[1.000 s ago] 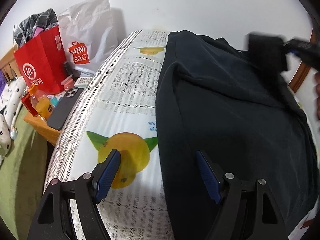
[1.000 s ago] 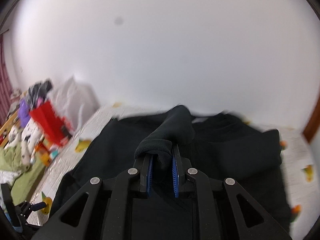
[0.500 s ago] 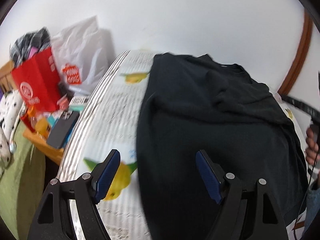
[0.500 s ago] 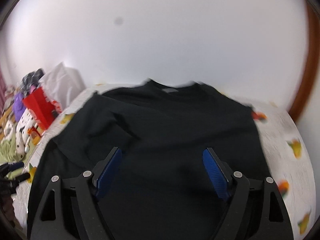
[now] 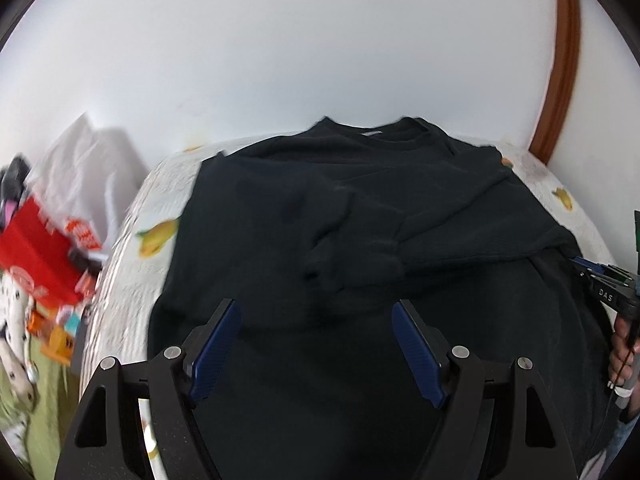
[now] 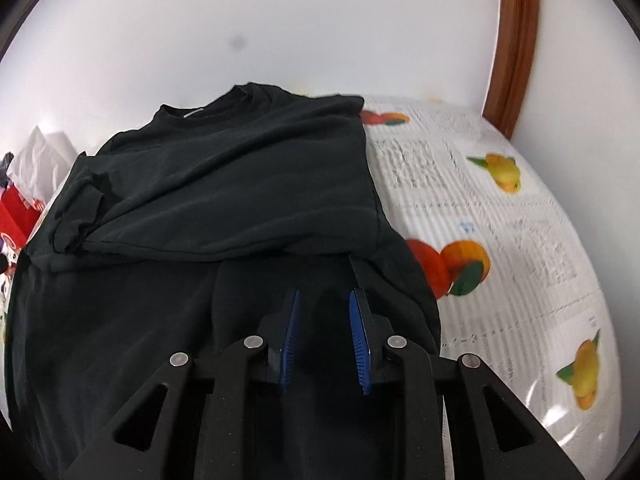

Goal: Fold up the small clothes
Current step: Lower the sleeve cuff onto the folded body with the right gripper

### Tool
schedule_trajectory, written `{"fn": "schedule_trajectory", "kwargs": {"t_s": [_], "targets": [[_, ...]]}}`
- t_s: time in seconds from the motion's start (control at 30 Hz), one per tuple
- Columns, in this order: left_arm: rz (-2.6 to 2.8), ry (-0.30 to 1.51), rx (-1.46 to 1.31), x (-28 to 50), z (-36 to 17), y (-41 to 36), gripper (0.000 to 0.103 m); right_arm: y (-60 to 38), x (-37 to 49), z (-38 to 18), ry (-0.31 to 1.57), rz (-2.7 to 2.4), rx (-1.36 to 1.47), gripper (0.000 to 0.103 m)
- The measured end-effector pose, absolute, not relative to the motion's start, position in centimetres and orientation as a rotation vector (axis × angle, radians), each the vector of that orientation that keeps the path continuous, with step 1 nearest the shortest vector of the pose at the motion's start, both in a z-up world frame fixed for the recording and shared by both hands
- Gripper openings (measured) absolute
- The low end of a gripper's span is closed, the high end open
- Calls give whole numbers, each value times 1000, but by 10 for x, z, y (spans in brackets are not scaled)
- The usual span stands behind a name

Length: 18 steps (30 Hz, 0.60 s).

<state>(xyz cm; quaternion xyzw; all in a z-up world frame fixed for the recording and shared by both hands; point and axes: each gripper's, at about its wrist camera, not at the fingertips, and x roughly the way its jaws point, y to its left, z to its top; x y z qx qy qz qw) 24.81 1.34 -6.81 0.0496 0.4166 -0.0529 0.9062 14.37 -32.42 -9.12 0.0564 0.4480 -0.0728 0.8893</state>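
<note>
The black top (image 5: 360,280) lies spread across the desk (image 6: 500,240), covering most of its fruit-printed cloth from the far wall edge to the near edge. By the look of it it is soft, limp and light: it will sag and drag when lifted, so a pinch on a doubled edge or seam should hold better than one on a flat middle. Good places seem to be the hem corners at the near side, or the shoulder seams.

The left claw (image 5: 316,352) hangs wide and empty above the lower body of the top, nothing between its pads.

Its long axis runs from 6 o'clock to 12 o'clock in both views, collar (image 6: 216,100) at 12, hem toward the cameras. One sleeve is folded in across the chest, its cuff at about 9 o'clock in the right view.

The right claw (image 6: 324,340) has just been closing and stands narrow, low over the cloth near the top's right edge; whether fabric is pinched between its pads I cannot tell.
</note>
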Motion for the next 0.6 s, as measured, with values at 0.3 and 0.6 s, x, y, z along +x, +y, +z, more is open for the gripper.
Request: {"fn": "schedule_trajectory", "kwargs": {"t_s": [0.3,0.6], "targets": [[-122,929,181,304,-108,-41,76,-321,148,-110,929,-150,75,26],[-22,885,303,328,-129,-57,52,-317,147,-112,910,-165,43,27]]}}
